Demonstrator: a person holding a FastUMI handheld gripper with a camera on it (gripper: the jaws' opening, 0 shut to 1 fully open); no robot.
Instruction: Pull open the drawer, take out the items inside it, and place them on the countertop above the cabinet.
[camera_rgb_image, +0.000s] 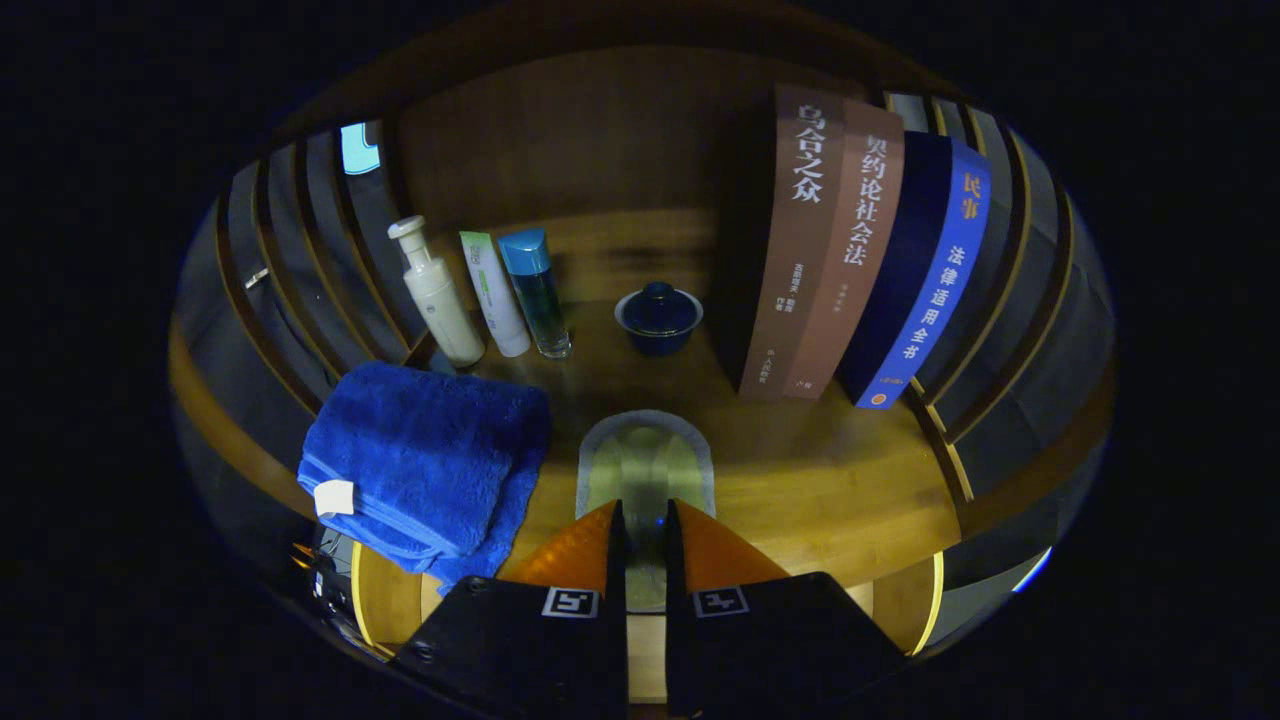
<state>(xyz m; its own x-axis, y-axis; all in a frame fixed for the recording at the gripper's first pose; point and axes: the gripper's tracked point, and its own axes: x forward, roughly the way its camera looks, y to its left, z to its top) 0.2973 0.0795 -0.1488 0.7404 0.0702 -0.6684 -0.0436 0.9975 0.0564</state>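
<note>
Gripper (645, 520) at 6 o'clock, orange fingers (575, 548) nearly together w/ a narrow slot between; a flat grey-green item (645, 462) w/ pale rim sits in that slot and runs on ahead toward 12. It looks pinched, but can't tell for sure whether both fingers press on it, or whether it's resting on the countertop (820, 490) or held just above. Wooden top spreads under & around the fingers. At 10 o'clock, just beside the left finger, a folded blue towel (425, 460) w/ white tag, lying flat. Further out toward 12, a small dark blue lidded bowl (658, 318), upright. At 11, three upright bottles in a row, close together: white pump bottle (438, 295), white-green tube (493, 292), blue-capped clear bottle (537, 292). At 1–2 o'clock, books (860, 260) standing w/ spines facing, brown ones then blue.
</note>
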